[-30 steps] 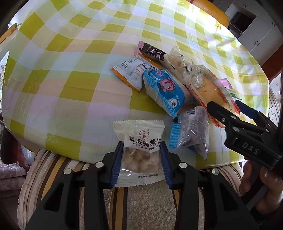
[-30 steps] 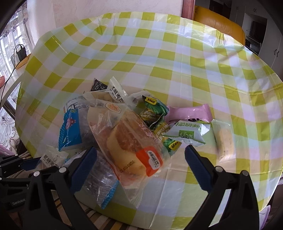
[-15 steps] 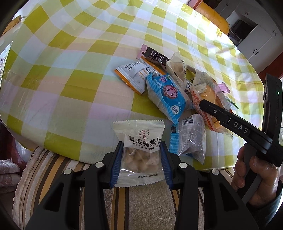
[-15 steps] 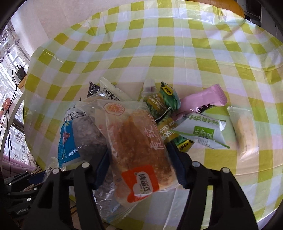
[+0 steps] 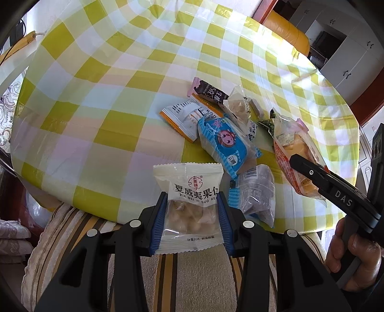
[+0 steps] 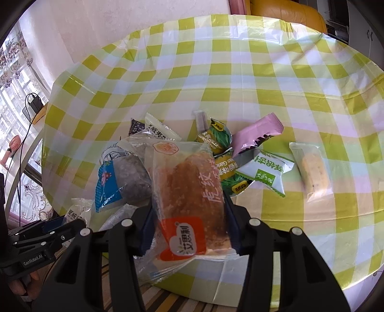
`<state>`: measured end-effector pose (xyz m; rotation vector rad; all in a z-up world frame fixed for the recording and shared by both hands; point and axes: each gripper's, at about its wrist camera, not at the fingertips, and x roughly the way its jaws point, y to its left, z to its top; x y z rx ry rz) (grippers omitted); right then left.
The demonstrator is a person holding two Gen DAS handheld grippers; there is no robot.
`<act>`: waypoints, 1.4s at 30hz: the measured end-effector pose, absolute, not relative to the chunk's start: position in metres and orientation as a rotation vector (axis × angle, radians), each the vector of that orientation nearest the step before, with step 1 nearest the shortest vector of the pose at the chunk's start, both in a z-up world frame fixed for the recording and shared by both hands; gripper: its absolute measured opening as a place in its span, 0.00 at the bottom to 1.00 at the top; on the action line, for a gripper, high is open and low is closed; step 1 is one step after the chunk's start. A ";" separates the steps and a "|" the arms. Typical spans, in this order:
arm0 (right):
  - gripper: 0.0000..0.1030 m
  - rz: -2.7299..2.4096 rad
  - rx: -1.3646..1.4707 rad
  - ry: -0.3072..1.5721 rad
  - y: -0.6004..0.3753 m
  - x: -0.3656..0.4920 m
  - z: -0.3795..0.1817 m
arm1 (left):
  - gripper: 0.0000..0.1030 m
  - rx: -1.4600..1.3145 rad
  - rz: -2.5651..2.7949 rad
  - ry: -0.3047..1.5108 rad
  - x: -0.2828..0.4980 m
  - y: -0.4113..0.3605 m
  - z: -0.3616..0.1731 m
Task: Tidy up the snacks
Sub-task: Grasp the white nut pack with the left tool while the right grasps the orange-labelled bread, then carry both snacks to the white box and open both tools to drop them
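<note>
My left gripper (image 5: 192, 223) is shut on a white nut packet (image 5: 189, 199), held upright just off the table's near edge. In the right wrist view, my right gripper (image 6: 189, 225) has its jaws closing on a clear bread packet (image 6: 189, 189) with an orange label; the pads press both its sides. The bread packet (image 5: 292, 148) also shows at the right of the left wrist view. A pile of snacks lies beyond: a blue packet (image 5: 225, 144), a dark cake packet (image 5: 256, 194), a pink wrapper (image 6: 256, 134) and a green-white packet (image 6: 266, 172).
A yellow-green checked cloth (image 5: 108, 96) covers the round table. A striped cushion (image 5: 192, 276) lies below its near edge. An orange chair (image 6: 288, 12) stands at the far side. A clear bar packet (image 6: 312, 172) lies apart at the right. A hand (image 5: 355, 259) grips the right handle.
The right gripper's wide-open jaws have come in around the bread packet and now squeeze it; the packet has tilted upright between them. The left gripper still holds the nut packet.
</note>
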<state>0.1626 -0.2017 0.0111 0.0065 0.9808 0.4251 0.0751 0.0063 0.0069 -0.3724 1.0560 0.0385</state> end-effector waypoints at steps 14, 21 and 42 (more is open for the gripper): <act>0.47 0.400 0.046 0.944 -0.232 0.133 0.028 | 0.38 -0.338 0.033 1.012 0.065 -0.005 0.024; 0.47 0.361 0.058 0.932 -0.254 0.119 0.032 | 0.38 -0.315 0.009 1.002 0.061 -0.018 0.032; 0.47 0.029 0.160 0.902 -0.415 0.069 0.040 | 0.38 -0.106 -0.406 1.022 0.076 -0.193 0.044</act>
